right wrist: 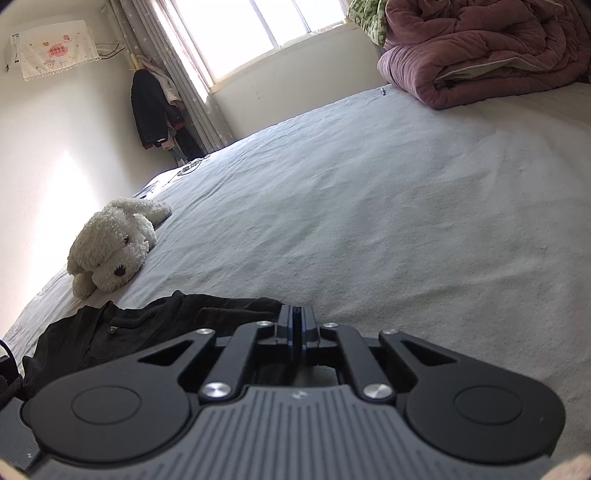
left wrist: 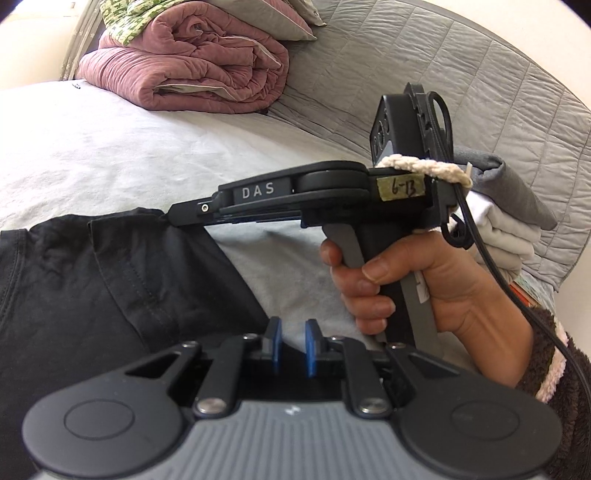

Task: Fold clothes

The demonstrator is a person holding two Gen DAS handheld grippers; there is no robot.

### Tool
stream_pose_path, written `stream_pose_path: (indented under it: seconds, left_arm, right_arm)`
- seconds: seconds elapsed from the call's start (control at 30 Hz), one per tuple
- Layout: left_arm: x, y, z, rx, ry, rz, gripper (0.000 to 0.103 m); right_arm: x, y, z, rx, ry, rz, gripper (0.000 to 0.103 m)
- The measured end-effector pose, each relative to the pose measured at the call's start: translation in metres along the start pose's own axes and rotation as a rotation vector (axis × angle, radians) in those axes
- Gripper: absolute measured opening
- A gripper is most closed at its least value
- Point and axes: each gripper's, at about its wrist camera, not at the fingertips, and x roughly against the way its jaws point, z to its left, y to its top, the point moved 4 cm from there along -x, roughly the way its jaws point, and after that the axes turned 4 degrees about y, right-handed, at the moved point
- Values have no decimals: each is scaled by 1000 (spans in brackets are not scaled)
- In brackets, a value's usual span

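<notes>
Bed [right wrist: 369, 192]: white plush dog [right wrist: 110, 247] near left edge, rolled pink quilt [right wrist: 491, 48] at far side, window [right wrist: 255, 29] behind.

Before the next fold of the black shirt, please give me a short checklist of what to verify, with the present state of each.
1. Right gripper shut on the black shirt: ok, its tip meets the shirt edge in the left wrist view.
2. Left gripper free: ok, open, nothing between its pads.
3. Shirt lies flat: not ok, it is bunched and wrinkled.
4. Bed ahead is bare for folding: ok.
5. Plush dog away from shirt: ok, apart.
6. Folded stack undisturbed: cannot tell, partly hidden behind the hand.
</notes>
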Motion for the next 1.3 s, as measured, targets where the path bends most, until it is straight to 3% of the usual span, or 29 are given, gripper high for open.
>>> stream_pose_path:
  seconds: [0.07,0.27,0.37,0.5,0.57,0.6,0.63,0.73,0.83,0.87,0.9,1.0,1.1,1.17,1.3]
  left_arm:
    - [1,0,1,6,-6,-2,14]
    - [1,-2,1,6,-15,-1,17]
    - [1,-3,2,9,-21,0,17]
    - [0,-2,3,12,-28,2,18]
    - [-1,-2,3,12,-31,4,18]
    - [-1,-2,3,12,-32,5,18]
    - [-1,-3,3,12,-33,5,18]
    - [0,-3,3,13,-35,6,18]
    - [1,-3,4,17,-41,3,19]
    - [2,-3,4,19,-47,1,20]
    - [5,-3,4,19,-54,-1,21]
    - [16,-1,4,-1,-38,-15,22]
    - [30,5,7,-1,-17,-43,12]
    - [34,7,10,26,-47,-42,11]
    - [23,-3,-1,-11,-114,57,10]
  right_arm:
    - [3,1,-1,-9,5,-4,5]
    - [20,10,0,-21,44,-53,32]
    - [27,12,9,25,103,-42,32]
    - [15,2,25,122,130,51,32]
    - [5,-5,30,187,66,84,28]
    - [1,-7,29,220,12,87,15]
    - [-4,-9,29,253,-42,90,15]
    - [-6,-8,20,237,-88,62,7]
    - [-6,-6,20,249,-117,36,7]
    - [-4,-5,20,251,-135,22,13]
    - [-1,-3,20,240,-125,11,26]
    - [11,5,19,203,-83,-21,30]
    - [19,9,21,174,-13,-16,39]
    - [22,10,22,159,45,3,40]
    - [22,6,29,167,138,68,40]
